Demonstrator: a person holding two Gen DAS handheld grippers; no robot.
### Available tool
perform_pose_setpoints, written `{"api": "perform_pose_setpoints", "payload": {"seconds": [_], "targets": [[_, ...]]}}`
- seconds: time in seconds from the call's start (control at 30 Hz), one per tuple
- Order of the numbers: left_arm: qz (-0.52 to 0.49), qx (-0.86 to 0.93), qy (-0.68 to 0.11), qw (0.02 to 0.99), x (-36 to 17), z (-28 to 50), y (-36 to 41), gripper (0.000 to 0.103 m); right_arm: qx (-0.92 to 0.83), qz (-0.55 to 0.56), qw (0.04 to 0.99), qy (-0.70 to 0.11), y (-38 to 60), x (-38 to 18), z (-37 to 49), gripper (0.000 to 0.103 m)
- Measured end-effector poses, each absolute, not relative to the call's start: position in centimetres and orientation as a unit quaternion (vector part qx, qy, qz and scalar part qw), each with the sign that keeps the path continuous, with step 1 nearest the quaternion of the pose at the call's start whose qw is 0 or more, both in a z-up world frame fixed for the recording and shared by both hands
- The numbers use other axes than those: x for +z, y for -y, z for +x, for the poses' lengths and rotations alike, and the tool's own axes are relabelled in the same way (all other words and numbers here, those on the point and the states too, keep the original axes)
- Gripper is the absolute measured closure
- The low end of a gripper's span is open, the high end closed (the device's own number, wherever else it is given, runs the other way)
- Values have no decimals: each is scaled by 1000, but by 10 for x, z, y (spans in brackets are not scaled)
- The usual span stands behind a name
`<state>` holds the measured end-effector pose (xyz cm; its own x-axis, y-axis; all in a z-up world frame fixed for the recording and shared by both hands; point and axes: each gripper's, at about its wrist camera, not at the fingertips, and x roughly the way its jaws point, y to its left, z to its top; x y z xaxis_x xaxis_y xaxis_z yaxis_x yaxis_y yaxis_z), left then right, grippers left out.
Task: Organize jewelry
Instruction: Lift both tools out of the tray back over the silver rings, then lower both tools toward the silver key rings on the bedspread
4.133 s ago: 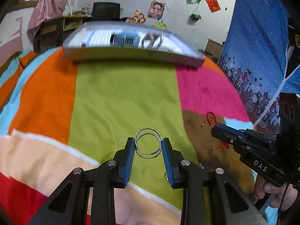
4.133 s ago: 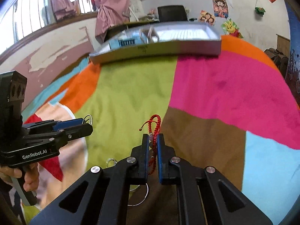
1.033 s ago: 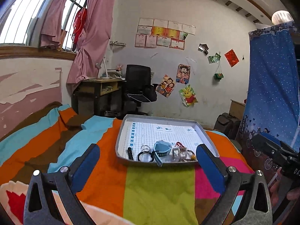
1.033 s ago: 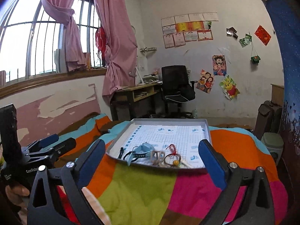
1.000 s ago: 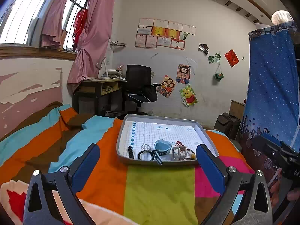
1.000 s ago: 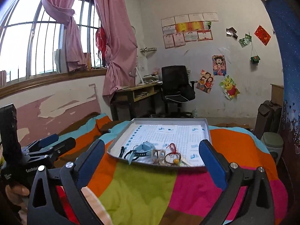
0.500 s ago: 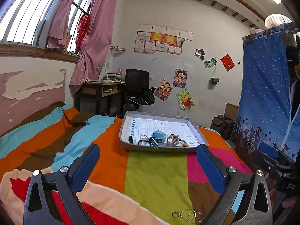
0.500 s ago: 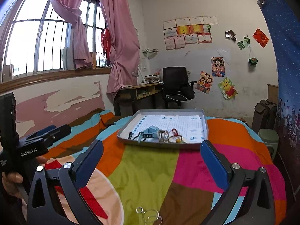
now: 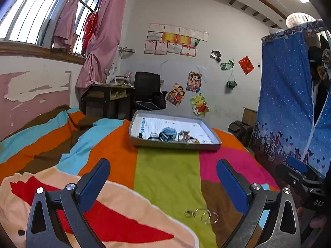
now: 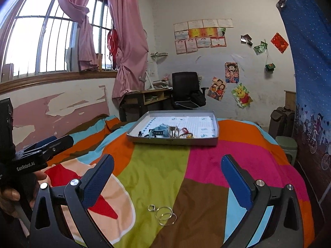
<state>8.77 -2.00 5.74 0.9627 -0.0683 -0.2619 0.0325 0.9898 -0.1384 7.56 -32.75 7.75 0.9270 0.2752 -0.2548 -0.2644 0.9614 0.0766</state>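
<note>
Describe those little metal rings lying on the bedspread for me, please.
The thin silver-coloured metal rings lie flat in a small cluster on the striped bedspread, near the edge between its green and brown patches. Two larger wire hoops overlap each other; a smaller, thicker ring sits just to their left. Nothing holds them, and they lie well short of the grey tray.

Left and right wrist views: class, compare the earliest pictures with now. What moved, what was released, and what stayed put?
Both grippers pulled up and back from the bedspread. The left gripper let go of the silver rings; the right gripper released its red bracelet, now in the tray. Both jaws stand wide open. The tray stayed at the far end.
</note>
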Motion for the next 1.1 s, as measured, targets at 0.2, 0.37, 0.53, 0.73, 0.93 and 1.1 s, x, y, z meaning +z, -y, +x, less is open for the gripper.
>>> {"api": "perform_pose_setpoints", "payload": {"seconds": [0.2, 0.37, 0.53, 0.73, 0.93, 1.1], "targets": [[-64, -21, -157, 985, 36, 78, 19, 0, 130, 21, 980, -148, 328, 61, 64, 1], [-53, -19, -179, 982, 18, 75, 21, 0, 124, 20, 978, -169, 328, 43, 60, 1], [-47, -25, -194, 980, 6, 74, 25, 0, 118, 23, 974, -191, 330, 25, 60, 1], [-47, -25, -209, 976, -5, 72, 23, 0, 113, 20, 970, -214, 326, 7, 61, 1], [-52, -17, -222, 973, -15, 73, 16, 0, 107, 23, 967, -231, 323, -5, 65, 1], [-56, -13, -230, 972, -18, 78, 14, 0, 105, 19, 965, -241, 320, -8, 70, 1]]}}
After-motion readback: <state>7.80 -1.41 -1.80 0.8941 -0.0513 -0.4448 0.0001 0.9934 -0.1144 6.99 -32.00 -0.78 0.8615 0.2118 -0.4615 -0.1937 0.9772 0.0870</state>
